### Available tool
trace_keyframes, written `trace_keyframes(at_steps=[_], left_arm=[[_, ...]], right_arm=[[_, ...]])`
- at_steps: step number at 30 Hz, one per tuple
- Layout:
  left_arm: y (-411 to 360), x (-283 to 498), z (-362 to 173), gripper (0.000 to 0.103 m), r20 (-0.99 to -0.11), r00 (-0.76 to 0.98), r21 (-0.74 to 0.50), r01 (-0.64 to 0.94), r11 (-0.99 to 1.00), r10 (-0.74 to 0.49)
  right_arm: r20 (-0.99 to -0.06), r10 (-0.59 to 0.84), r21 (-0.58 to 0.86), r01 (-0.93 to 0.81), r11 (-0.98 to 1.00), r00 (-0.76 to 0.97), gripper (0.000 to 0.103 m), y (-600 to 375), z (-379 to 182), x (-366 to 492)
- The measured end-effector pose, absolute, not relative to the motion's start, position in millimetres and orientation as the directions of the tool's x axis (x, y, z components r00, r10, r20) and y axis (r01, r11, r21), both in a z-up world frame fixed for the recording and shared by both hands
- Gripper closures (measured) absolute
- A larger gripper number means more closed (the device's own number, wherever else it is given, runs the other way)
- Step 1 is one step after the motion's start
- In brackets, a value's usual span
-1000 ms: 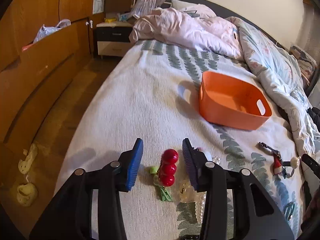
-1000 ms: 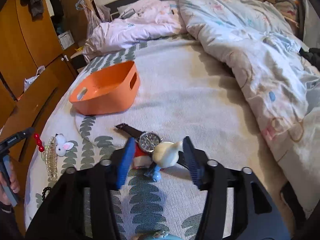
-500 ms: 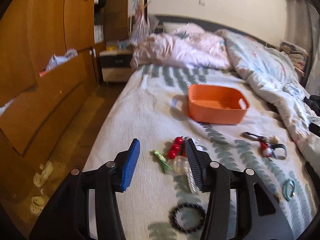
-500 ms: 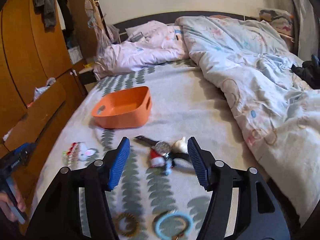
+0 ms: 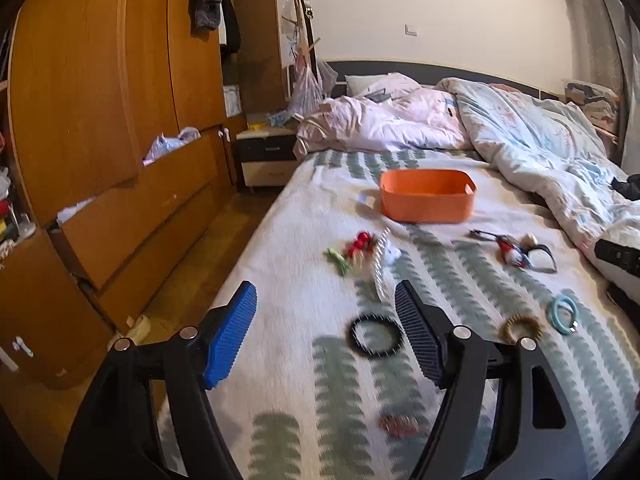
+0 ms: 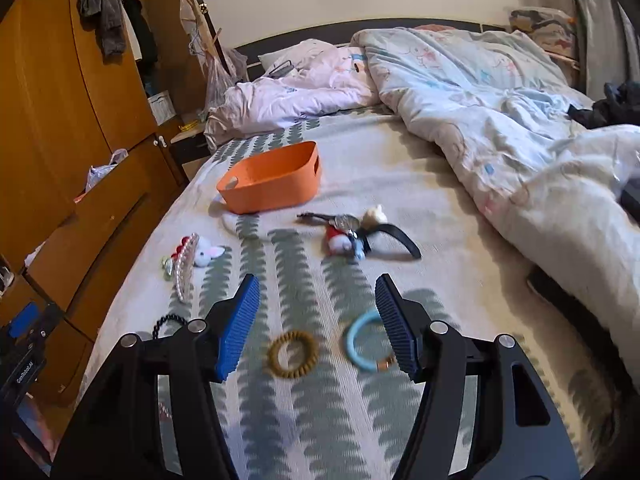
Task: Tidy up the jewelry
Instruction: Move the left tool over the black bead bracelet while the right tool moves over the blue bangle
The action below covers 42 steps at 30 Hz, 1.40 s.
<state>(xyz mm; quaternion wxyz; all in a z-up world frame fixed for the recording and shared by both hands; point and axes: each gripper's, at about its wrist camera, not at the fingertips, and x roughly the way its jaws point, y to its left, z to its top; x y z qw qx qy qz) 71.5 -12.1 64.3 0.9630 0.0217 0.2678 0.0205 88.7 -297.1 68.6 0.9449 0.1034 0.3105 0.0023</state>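
Note:
An orange basket (image 5: 427, 196) (image 6: 272, 179) stands on the bed. Jewelry lies scattered in front of it: red bead clip (image 5: 359, 241), pearl hair clip (image 6: 185, 268), watch (image 6: 344, 222), black headband (image 6: 394, 240), black bead bracelet (image 5: 376, 335), tan ring bracelet (image 6: 293, 354) and blue bracelet (image 6: 362, 340). My left gripper (image 5: 326, 336) is open and empty above the near bed edge, by the black bracelet. My right gripper (image 6: 318, 326) is open and empty above the tan and blue bracelets.
A crumpled duvet (image 6: 500, 112) covers the right and far side of the bed. A wooden wardrobe with drawers (image 5: 100, 140) stands left across a strip of floor. A nightstand (image 5: 266, 156) is at the far left.
Both grippers have pulled back and up from the jewelry, so more of the bed and more bracelets show. Both stay open and empty.

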Motion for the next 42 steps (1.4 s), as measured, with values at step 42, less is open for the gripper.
trace_keyframes(at_steps=[42], left_arm=[[21,123,2,0.032,-0.726,0.688,-0.071,-0.037,0.997,-0.026]], right_arm=[[-0.752,0.015,0.216,0.224,0.95,0.659,0.04,-325,-11,112]])
